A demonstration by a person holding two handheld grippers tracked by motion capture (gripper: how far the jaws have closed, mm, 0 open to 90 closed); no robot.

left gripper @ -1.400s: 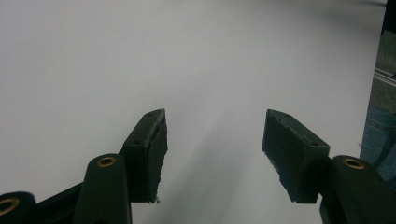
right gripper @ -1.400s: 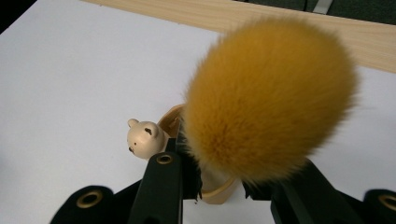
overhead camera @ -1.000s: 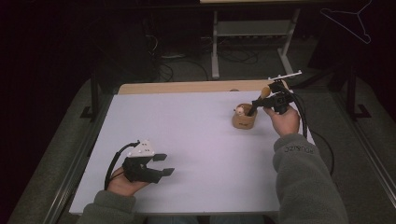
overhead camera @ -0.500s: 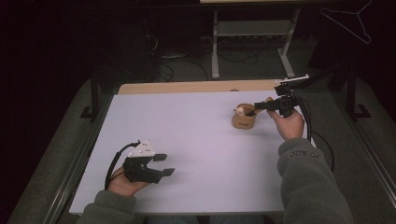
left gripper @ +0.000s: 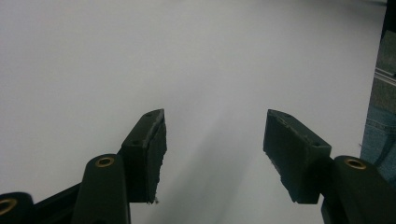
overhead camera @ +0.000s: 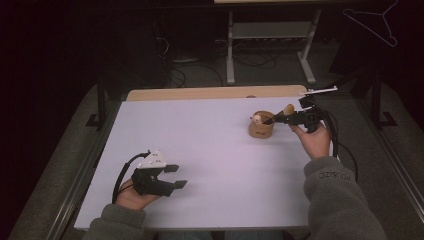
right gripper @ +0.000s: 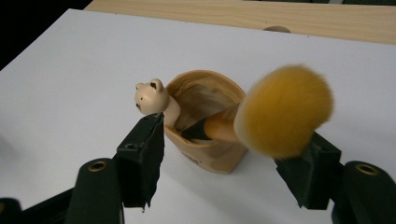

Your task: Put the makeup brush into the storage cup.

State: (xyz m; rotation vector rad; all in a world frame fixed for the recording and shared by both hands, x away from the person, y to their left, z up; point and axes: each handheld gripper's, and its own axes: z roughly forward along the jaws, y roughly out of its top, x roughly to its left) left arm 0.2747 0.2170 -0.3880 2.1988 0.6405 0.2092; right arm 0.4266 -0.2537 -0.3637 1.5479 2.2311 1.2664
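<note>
White table [overhead camera: 210,150], wooden strip along its far edge. On the far right part stands a small tan holder [right gripper: 210,140], cup-shaped, with a little bear head [right gripper: 150,97] on its rim; it looks like wood or ceramic, stiff, light enough to tip if nudged from the side. A makeup brush [right gripper: 261,116] leans in it, handle end down inside the cup, soft orange bristle head sticking out over the rim toward the right gripper [right gripper: 231,158]. That gripper's jaws have just been opening; they stand spread either side of cup and brush, pads not pressing on either, so the brush appears released and resting on the rim. Brush judged very light, handle smooth and likely slippery, bristles squashy — best taken on the handle or ferrule below the head, not the tuft. Left gripper [overhead camera: 172,176] sits low at the near left of the table, jaws spread, nothing between them, well apart from the holder.
</note>
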